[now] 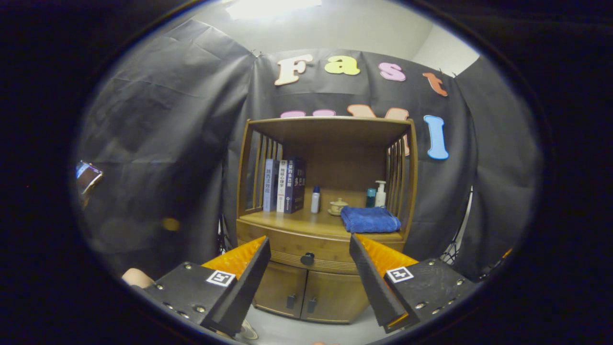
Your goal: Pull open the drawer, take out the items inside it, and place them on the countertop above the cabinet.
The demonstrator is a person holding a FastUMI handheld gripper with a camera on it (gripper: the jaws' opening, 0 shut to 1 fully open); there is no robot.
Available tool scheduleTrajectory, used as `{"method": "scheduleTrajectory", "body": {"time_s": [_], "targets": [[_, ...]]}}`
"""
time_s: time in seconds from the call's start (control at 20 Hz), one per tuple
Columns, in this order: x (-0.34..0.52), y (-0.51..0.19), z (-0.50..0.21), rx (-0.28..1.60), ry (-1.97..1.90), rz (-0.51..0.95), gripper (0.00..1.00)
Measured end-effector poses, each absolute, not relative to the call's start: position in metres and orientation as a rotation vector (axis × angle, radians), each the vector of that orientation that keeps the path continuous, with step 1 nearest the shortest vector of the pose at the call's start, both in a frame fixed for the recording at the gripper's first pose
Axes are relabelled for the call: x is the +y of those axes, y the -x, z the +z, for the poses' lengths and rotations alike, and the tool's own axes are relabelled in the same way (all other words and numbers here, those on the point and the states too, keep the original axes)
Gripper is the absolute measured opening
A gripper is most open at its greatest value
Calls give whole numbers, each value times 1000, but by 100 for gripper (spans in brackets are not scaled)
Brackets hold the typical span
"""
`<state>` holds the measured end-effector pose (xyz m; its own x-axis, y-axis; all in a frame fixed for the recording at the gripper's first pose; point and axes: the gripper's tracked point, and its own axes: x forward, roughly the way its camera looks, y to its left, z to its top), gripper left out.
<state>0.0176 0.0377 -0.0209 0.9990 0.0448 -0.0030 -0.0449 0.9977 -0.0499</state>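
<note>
Gripper (309,268) spread wide, holding nothing; fingers frame the drawer knob (307,258), which sits beyond them, not yet contacted. Drawer (297,249) shut, so its contents are hidden. Risks, judged from here: the knob is small and round, so an off-centre close could let the fingers slip off it or catch one side only; a pull not in line with the drawer could bind it or drag the light-looking cabinet (311,297) forward. Countertop (287,220) directly above the knob is crowded: folded blue towel (369,219) above and right of the knob near the front edge, books (283,186) above left, small bottles and a lidded cup (337,206) behind. Free space lies mostly above left of the knob. Two lower doors below the knob. Black cloth backs the cabinet; pale floor beneath.
</note>
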Motion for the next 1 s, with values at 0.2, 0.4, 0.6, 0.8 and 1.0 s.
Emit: {"method": "scheduleTrajectory", "body": {"time_s": [0.2, 0.4, 0.6, 0.8, 1.0], "targets": [[48, -47, -34, 9, 46, 60, 99], [62, -80, -53, 17, 42, 75, 99], [77, -116, -75, 25, 54, 81, 99], [85, -151, -106, 58, 48, 65, 99], [86, -185, -144, 128, 38, 28, 99]]}}
